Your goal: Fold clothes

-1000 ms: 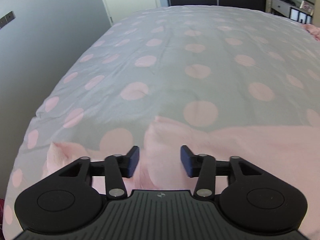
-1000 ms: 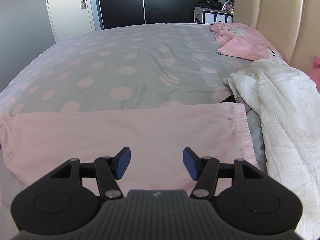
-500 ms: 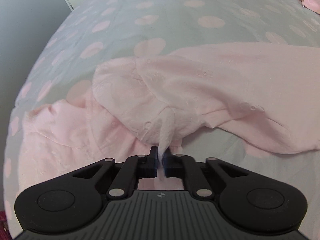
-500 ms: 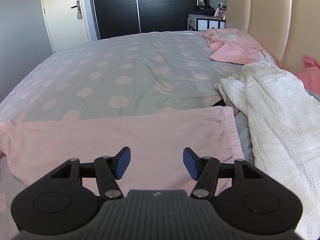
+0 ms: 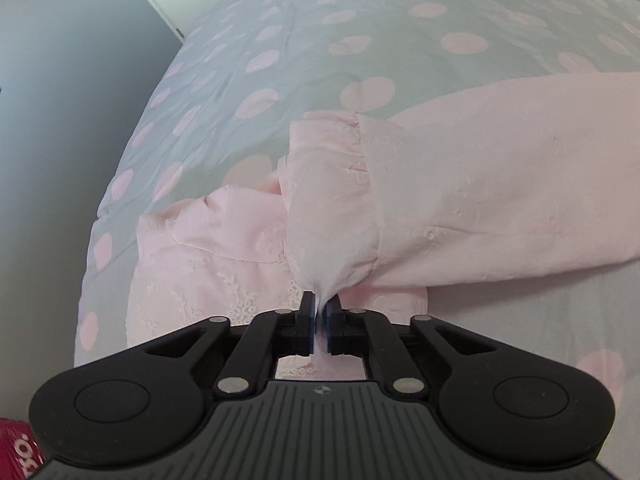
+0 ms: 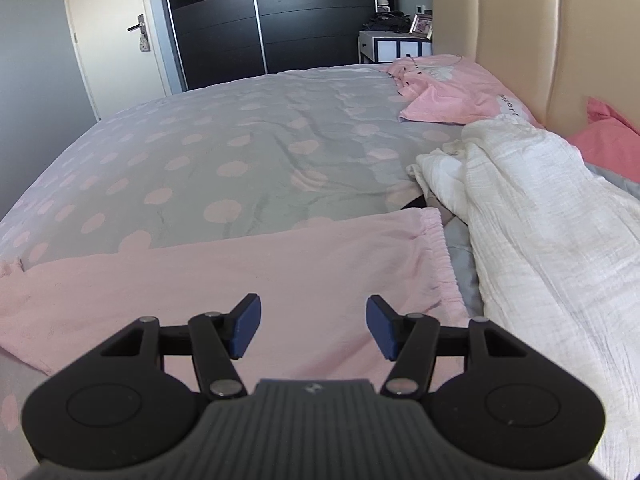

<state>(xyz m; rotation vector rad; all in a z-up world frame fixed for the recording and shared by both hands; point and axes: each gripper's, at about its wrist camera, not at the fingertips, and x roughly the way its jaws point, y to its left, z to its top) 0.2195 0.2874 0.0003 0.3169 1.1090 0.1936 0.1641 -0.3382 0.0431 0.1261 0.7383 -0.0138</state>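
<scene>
Spreading across most of both views, the bed (image 6: 224,148) carries a grey duvet with pink dots, and the pink garment (image 6: 248,276) lies flat along its near edge, its long axis running left to right in front of both hands. A white crinkled blanket (image 6: 532,216) is heaped to the right, just beside the garment's elastic waistband (image 6: 436,240), with pink pillows near the headboard beyond.

At the garment's left end, the embroidered leg cuff (image 5: 332,184) is drawn up into a peak that narrows into the left gripper (image 5: 319,322). Its jaws have just been opening a little, yet the pads pinch that bunched fabric between them. The right gripper (image 6: 313,326) hangs released above the middle of the garment, jaws wide and nothing between them.

Judging from this, the fold turns on carrying the held cuff rightward along the long axis toward the waistband. The left hand owns that end; the right is nearer the waistband and better placed to pin or take it.
</scene>
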